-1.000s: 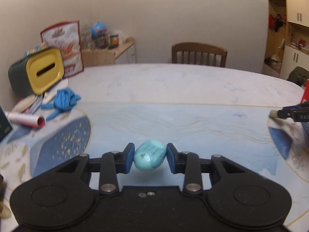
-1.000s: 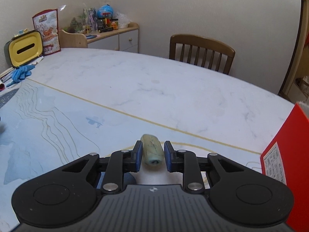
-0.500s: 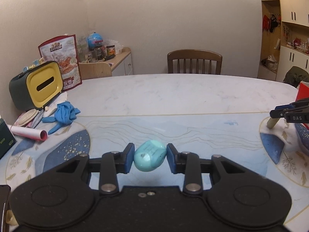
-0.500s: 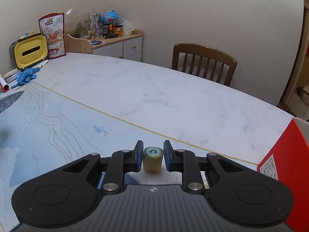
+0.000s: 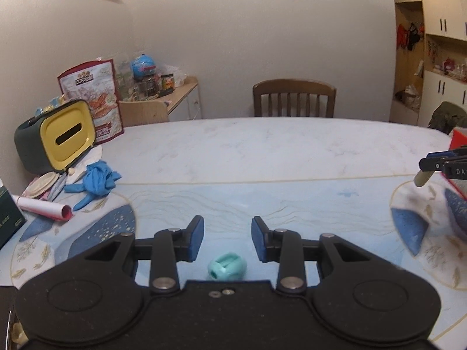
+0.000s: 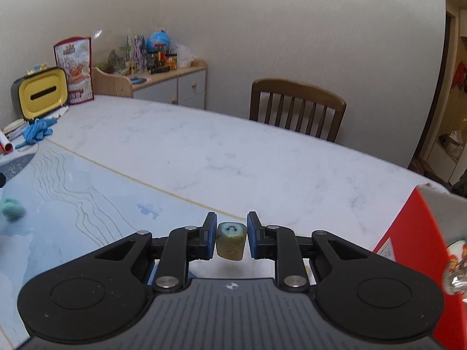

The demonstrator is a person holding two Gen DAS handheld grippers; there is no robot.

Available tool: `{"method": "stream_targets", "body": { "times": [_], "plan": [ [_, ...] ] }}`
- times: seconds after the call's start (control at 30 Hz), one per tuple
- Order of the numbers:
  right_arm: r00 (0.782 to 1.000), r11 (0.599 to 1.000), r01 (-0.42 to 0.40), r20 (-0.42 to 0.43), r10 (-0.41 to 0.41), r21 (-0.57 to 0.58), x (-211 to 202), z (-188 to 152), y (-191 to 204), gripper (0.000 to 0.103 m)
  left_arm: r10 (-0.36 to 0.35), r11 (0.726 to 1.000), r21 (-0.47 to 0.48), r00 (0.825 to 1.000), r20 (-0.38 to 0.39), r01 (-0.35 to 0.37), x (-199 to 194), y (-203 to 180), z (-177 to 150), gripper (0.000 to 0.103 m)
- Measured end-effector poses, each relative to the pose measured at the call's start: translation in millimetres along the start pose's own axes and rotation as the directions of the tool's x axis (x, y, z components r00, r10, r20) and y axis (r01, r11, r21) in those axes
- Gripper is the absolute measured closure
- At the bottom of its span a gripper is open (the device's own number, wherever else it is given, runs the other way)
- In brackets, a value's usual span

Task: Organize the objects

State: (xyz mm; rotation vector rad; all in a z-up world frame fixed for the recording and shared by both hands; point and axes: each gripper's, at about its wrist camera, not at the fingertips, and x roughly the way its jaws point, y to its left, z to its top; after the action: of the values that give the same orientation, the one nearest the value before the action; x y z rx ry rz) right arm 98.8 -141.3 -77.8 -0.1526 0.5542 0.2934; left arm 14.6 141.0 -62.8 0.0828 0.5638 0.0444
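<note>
on the table [image 5: 262,151], the left tool [image 5: 227,237] hangs with its jaws spread wide above a teal toy [image 5: 227,269] lying loose on the blue mat [image 5: 292,204], a placing step seemingly done. to the right, the right tool [image 6: 228,234] is clamped on a small olive block [image 6: 230,240] beside a red box [image 6: 414,233]; setting it down looks next.

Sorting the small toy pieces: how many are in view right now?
2: a teal piece lying on the mat below the open left gripper, and an olive piece clamped in the right gripper. Others may be hidden.
</note>
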Motion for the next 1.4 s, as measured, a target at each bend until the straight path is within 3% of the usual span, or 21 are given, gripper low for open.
{"method": "stream_targets", "body": {
  "times": [0.2,0.23,0.3,0.33,0.37,0.43,0.5,0.6,0.77,1.0,1.1,1.23,1.4],
  "plan": [
    [1.000,0.999,-0.002,0.006,0.002,0.038,-11,4,-9,0.082,-0.040,0.997,-0.059,0.999,-0.012,0.039,1,2,3,0.065],
    [1.000,0.999,-0.011,0.009,0.011,0.050,-12,5,-11,0.082,-0.058,0.994,-0.090,0.998,-0.024,0.056,1,7,2,0.060],
    [1.000,0.999,-0.005,0.015,0.005,0.046,-14,5,-10,0.082,-0.037,0.992,-0.123,0.999,-0.035,0.032,1,14,0,0.031],
    [1.000,0.999,0.002,0.011,-0.003,0.037,-12,4,-9,0.082,-0.002,0.993,-0.120,1.000,-0.031,-0.002,1,15,-2,0.003],
    [1.000,0.999,0.007,0.003,-0.007,0.033,-10,3,-8,0.082,0.031,0.993,-0.111,0.999,-0.013,-0.032,-2,16,-4,0.002],
    [1.000,0.999,-0.004,-0.006,0.004,0.043,-9,0,-9,0.082,0.023,0.996,-0.089,0.999,0.023,-0.021,-7,16,-7,0.001],
    [1.000,0.998,-0.016,-0.011,0.017,0.058,-7,-2,-8,0.082,0.001,0.997,-0.076,1.000,0.015,0.000,-5,14,-6,0.001],
    [1.000,0.998,-0.018,-0.018,0.019,0.055,-4,-4,-7,0.082,0.008,0.999,-0.053,0.998,-0.061,-0.011,14,9,-7,0.001],
    [1.000,0.998,-0.028,-0.007,0.029,0.054,-5,-3,-8,0.082,-0.048,0.999,0.009,0.997,-0.060,0.048,33,3,-16,0.001],
    [1.000,0.998,-0.023,-0.002,0.023,0.059,-4,-1,-11,0.082,-0.111,0.994,-0.015,0.988,-0.103,0.110,56,10,-19,0.004],
    [1.000,0.998,-0.019,-0.004,0.019,0.055,-4,-1,-11,0.082,-0.124,0.992,-0.008,0.986,-0.110,0.124,60,8,-21,0.010],
    [1.000,0.999,-0.016,-0.013,0.017,0.051,-2,-1,-11,0.082,-0.134,0.991,0.006,0.979,-0.152,0.137,67,5,-25,0.031],
    [1.000,0.999,-0.017,-0.014,0.018,0.047,-2,0,-10,0.082,-0.154,0.987,0.010,0.978,-0.140,0.157,66,3,-27,0.048]
  ]
}}
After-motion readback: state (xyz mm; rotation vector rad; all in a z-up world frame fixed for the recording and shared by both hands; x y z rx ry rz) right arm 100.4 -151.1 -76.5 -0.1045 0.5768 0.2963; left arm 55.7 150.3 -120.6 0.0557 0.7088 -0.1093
